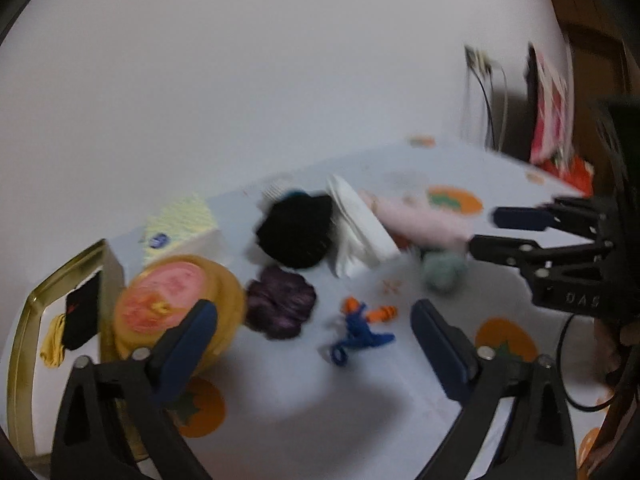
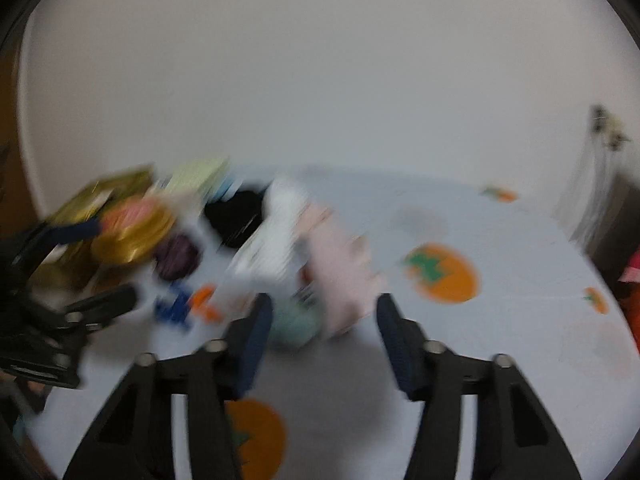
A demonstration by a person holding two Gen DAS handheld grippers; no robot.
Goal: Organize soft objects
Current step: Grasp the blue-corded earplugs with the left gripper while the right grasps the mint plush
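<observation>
A heap of soft things lies on the persimmon-print tablecloth [image 1: 404, 364]: a black fuzzy piece [image 1: 296, 230], a white cloth [image 1: 356, 224], a pink cloth [image 1: 424, 220], a pale green ball [image 1: 442, 272], a purple scrunchie [image 1: 280, 308] and a blue and orange twisted piece [image 1: 360, 328]. My left gripper [image 1: 314, 332] is open, with the twisted piece on the table ahead between its fingers, untouched. My right gripper [image 2: 326, 320] is open near the pink cloth [image 2: 340, 276] and green ball [image 2: 296, 324]; blur hides any contact. It enters the left wrist view as the right gripper [image 1: 482, 230].
A round yellow tin with a pink lid [image 1: 176, 304] leans by a gold-rimmed box [image 1: 24, 340] holding black and yellow items. A yellow-green tissue pack [image 1: 180, 220] stands behind. A wall backs the table; cables [image 1: 488, 92] and red-pink packaging [image 1: 552, 112] are at far right.
</observation>
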